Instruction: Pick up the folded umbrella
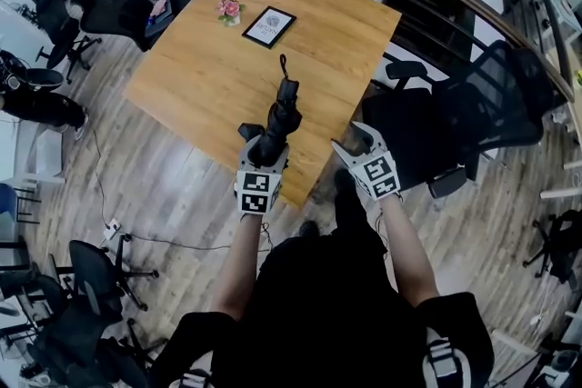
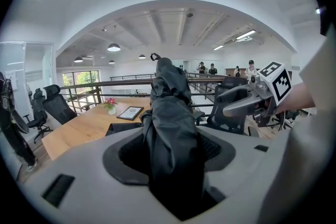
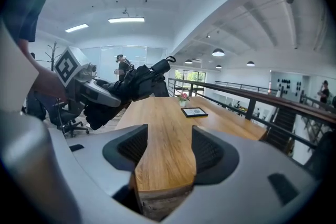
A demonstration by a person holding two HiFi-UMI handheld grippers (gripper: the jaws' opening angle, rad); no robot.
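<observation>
- Head view: our left tool [image 1: 264,147] is clamped round the near end of the umbrella [image 1: 282,115]. It slants up and away over the near edge of the counter [image 1: 200,77], with its strap loop [image 1: 283,64] at the far tip. Just beside it, the right tool [image 1: 356,144] has its jaws apart and nothing in them.
- Left gripper view: black fabric fills the gap between both pads, so that's a firm hold on the bundle. The umbrella rears up in front of us, and as far as we can judge it's clear of the wood.
- Right gripper view: the jaws are wide, with only the counter edge between them. The umbrella is up at the left, in the other tool.
- Handling, we reckon: it's light, with a stiff core under soft, slick folds that may slide. We'd take the thick bundle, not the loop.
</observation>
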